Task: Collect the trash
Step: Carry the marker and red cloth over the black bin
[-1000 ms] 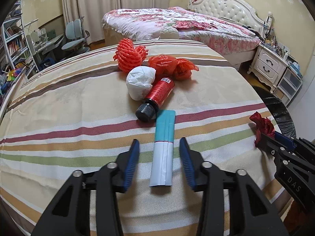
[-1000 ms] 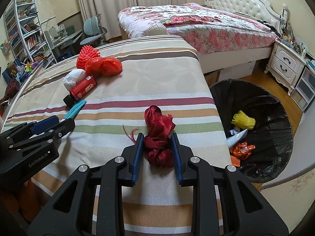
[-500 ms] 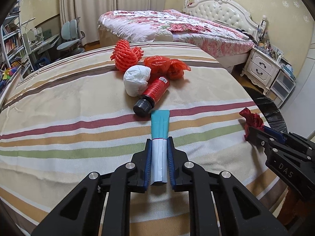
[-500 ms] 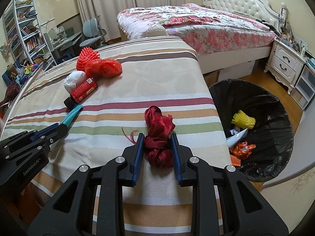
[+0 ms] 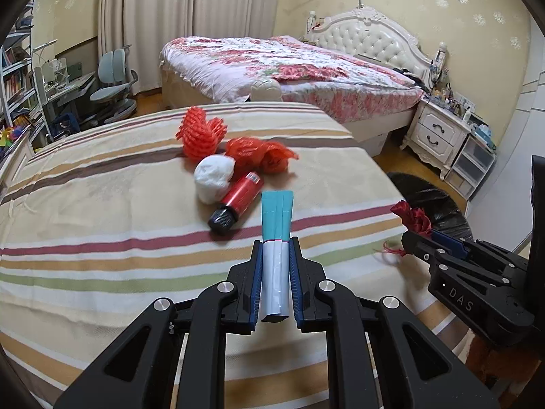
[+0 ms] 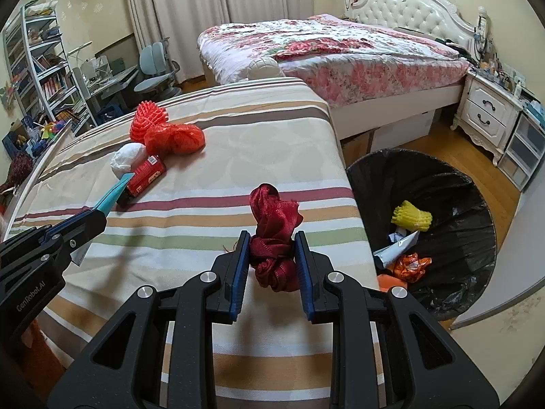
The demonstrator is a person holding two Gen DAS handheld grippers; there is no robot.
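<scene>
Left wrist view: your left gripper (image 5: pixel 275 283) clamps teal-and-white tube (image 5: pixel 276 248); your right gripper (image 6: pixel 271 266) clenches dark red ribbon bundle (image 6: pixel 274 235)

On the striped cloth (image 5: pixel 102 204) lie red bottle (image 5: pixel 240 197), white wad (image 5: pixel 213 177), orange nets (image 5: pixel 201 134).

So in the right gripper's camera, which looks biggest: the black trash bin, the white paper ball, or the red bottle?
1. Black trash bin, by far.
2. White paper ball and red bottle look alike; not ranked.

Glossy satin ribbon (image 6: pixel 274 235); matt woven tablecloth (image 6: pixel 238 150)
</scene>
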